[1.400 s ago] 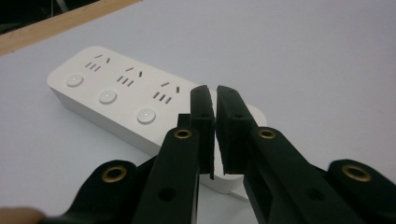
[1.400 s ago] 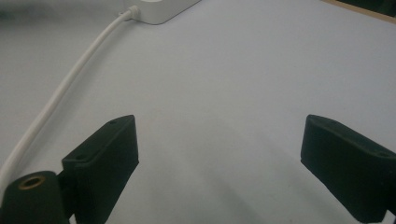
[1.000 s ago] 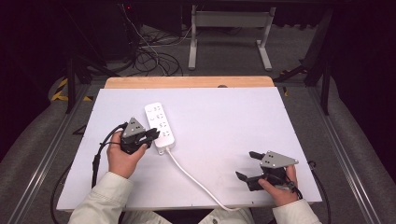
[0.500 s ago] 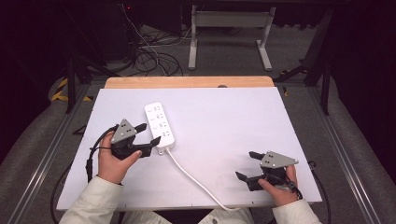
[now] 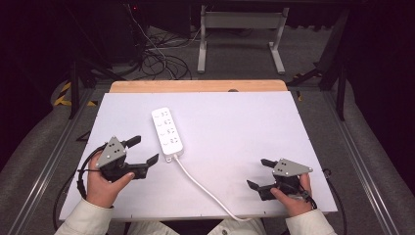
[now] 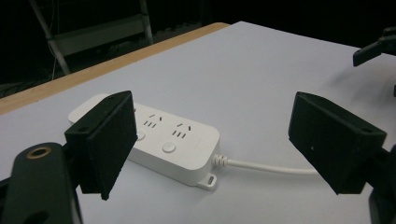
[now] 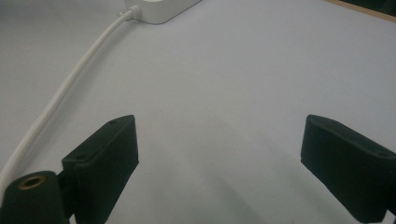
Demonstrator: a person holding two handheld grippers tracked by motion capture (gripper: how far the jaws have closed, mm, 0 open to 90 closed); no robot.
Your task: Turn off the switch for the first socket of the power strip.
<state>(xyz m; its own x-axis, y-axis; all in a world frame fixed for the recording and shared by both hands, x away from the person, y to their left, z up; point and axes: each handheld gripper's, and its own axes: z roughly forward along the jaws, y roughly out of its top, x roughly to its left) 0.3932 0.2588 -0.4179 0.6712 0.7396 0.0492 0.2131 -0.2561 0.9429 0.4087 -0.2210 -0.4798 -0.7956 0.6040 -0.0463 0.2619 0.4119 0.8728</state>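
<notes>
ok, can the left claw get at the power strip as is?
Probably yes. The left claw is open, beside the near end of the power strip, with bare table between them. The cord runs off toward the person, out of the way.

Light falls from above onto the white desk, which is bright and even in the high view, while the floor and the room past its far edge sink into near black. Soft, faint shadows lie beside the power strip and under both grippers. In the gripper views the near black jaws are blurred and the desk looks greyer. No glare shows, and the pictures are slightly grainy.
</notes>
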